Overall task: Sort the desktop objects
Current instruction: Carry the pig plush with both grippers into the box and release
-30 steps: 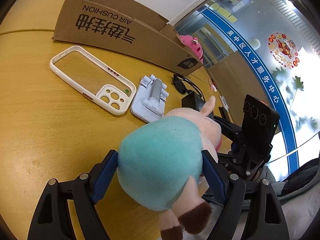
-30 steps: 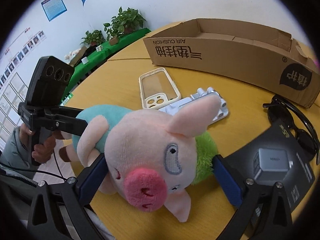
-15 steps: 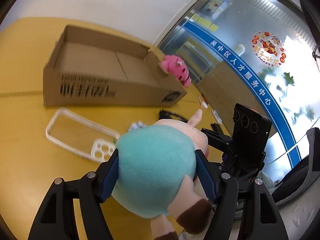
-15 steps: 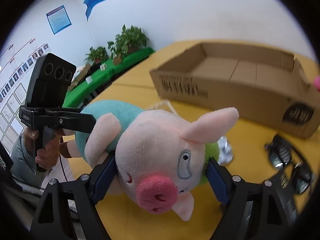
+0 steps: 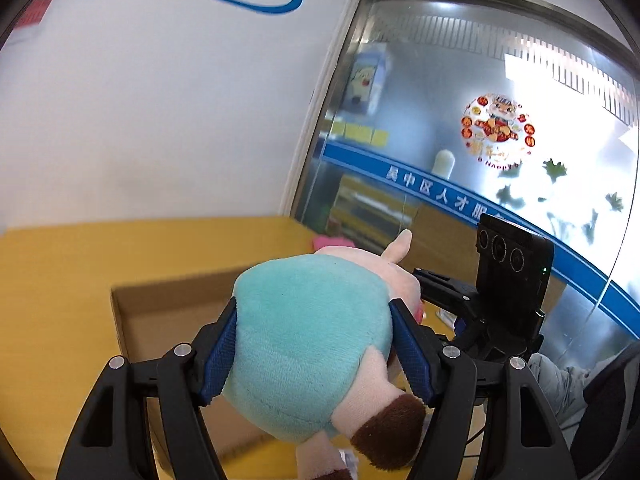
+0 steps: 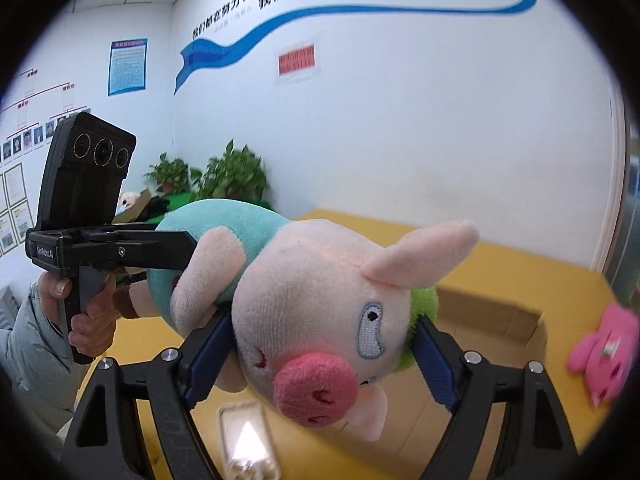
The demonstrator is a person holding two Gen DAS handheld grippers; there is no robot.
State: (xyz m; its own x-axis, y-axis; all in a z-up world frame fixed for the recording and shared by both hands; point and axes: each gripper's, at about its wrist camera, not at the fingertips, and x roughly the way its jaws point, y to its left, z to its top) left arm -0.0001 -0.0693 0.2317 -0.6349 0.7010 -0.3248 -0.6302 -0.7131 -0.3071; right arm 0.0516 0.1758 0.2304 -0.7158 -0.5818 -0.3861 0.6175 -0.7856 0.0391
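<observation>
The plush pig (image 5: 312,336) hangs in the air above the yellow table (image 5: 60,280), carried by both hands at once. The left gripper (image 5: 314,356) pinches its teal body between blue pads, and the right gripper (image 6: 320,356) pinches its pink head (image 6: 316,320) (the green collar bulges against one pad). The cardboard box (image 5: 168,312) sits open just beyond and below the pig, so the step in hand looks like the carry toward it. The next move likely calls for lowering both grippers together over the box, then spreading them at the same time. A phone case (image 6: 246,440) lies on the table; a pink toy (image 6: 608,348) sits near the box.
</observation>
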